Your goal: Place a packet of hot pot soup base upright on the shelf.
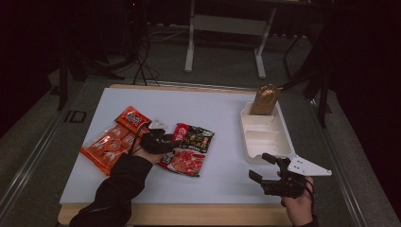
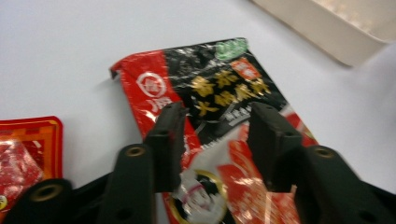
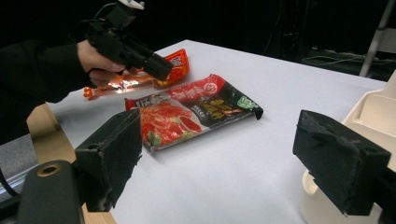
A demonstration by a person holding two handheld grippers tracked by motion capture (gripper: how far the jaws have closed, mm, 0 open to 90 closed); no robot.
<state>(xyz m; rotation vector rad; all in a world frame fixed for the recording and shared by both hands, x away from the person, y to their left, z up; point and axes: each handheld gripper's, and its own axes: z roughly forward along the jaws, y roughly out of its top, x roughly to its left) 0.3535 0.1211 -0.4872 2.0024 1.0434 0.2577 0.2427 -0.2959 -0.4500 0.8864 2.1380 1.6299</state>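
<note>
White tabletop (image 1: 222, 113) with a wooden rim sits in a dim room, table legs and cables behind it. From the high view, a red and black sauce packet (image 1: 187, 149) lies near the table's middle, an orange snack bag (image 1: 111, 142) toward the left edge, and a white divided tray (image 1: 265, 135) by the right edge, with a brown pouch (image 1: 265, 100) standing in its far compartment. The left gripper (image 1: 158, 139) hovers between bag and packet; the right gripper (image 1: 265, 170) hangs near the front edge just before the tray, jaws spread and empty.

Left gripper view: its jaws stand partly apart over the sauce packet (image 2: 219, 116), clasping nothing; the tray's wall (image 2: 327, 28) crosses the upper right corner.

Right gripper view: wide-open jaws frame the packet (image 3: 191, 112), the left gripper (image 3: 161, 70) above the orange bag (image 3: 175, 63), and the tray (image 3: 373, 116) at right.
</note>
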